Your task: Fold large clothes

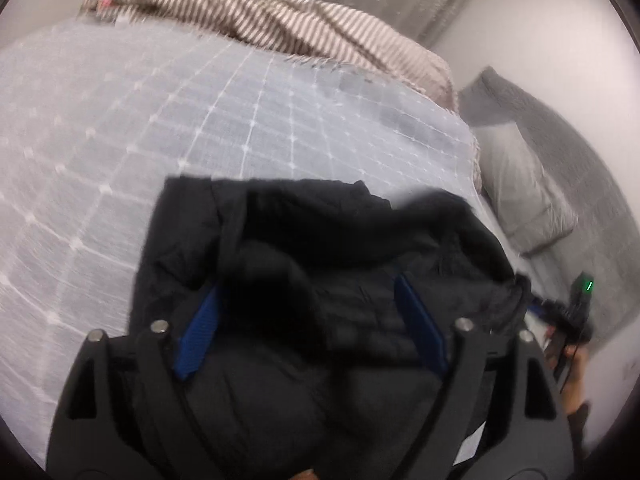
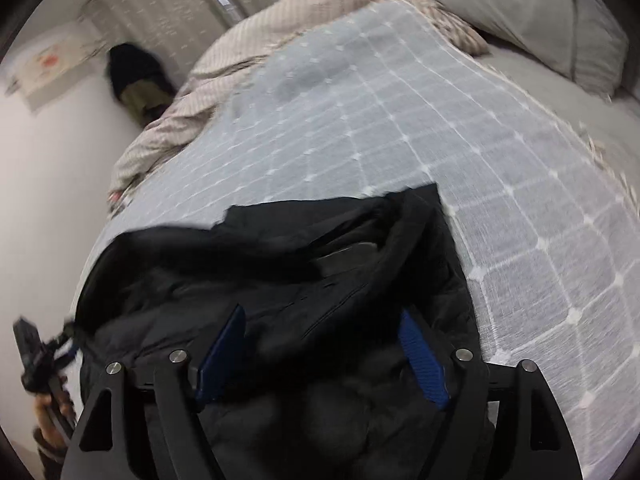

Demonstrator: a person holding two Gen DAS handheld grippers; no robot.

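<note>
A black padded jacket lies bunched on the bed's pale blue grid-patterned cover. My left gripper hovers over the jacket's near part, open, its blue pads spread wide and not pressing the fabric. In the right wrist view the same jacket lies on the cover, its folded edge pointing away. My right gripper is also open above it, its blue pads well apart. Each view shows the other hand-held gripper at its lower edge, too blurred to read.
A brown-and-white striped blanket is heaped along the bed's far side. Grey pillows lie at the head of the bed. A dark bundle rests by the white wall and curtain. A hand shows at the right edge.
</note>
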